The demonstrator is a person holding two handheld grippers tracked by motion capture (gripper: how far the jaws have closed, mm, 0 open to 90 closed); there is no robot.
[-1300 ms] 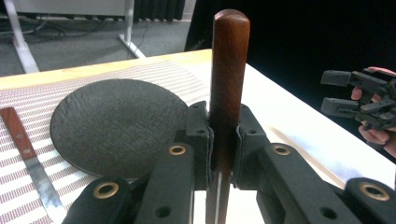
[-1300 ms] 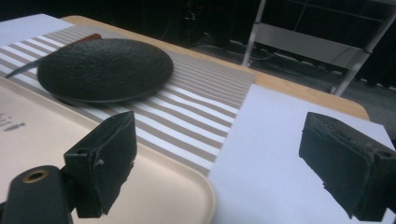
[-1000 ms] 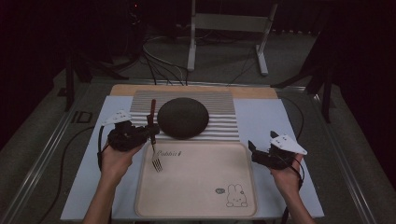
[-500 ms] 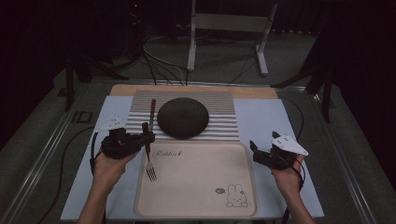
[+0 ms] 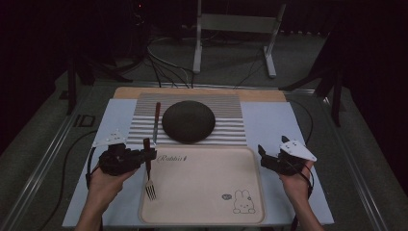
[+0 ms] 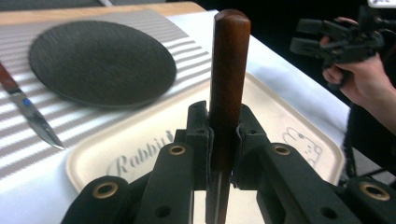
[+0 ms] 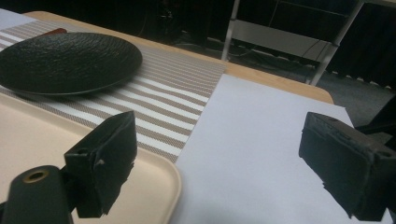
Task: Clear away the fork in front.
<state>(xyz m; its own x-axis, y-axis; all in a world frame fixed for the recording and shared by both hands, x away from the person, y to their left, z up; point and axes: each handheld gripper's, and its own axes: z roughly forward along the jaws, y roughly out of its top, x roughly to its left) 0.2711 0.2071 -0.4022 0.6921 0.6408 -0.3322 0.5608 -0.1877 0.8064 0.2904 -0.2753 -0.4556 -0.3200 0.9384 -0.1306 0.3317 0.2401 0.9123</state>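
My left gripper point(image 5: 146, 155) is shut on the brown wooden handle of a fork point(image 5: 149, 174), whose tines point toward the person over the left rim of the cream tray point(image 5: 207, 192). In the left gripper view the fork handle point(image 6: 227, 70) stands up between the pads of my left gripper point(image 6: 223, 140). A black plate point(image 5: 188, 121) lies on the striped mat point(image 5: 226, 106), with a knife point(image 5: 156, 120) to its left. My right gripper point(image 5: 262, 155) is held at the tray's right edge; in the right gripper view my right gripper point(image 7: 219, 158) is open with nothing between its fingers.
A white sheet point(image 5: 274, 125) covers the table under the mat and the tray. In the left gripper view the knife point(image 6: 28, 112) lies beside the plate point(image 6: 100, 60), with the other hand's gripper point(image 6: 336, 42) at far right. A metal stand point(image 5: 235, 29) and cables lie beyond the table.
The left hand has carried the fork leftward and nearer the person, from over the tray's upper left part to its left rim. The right hand has stayed put.
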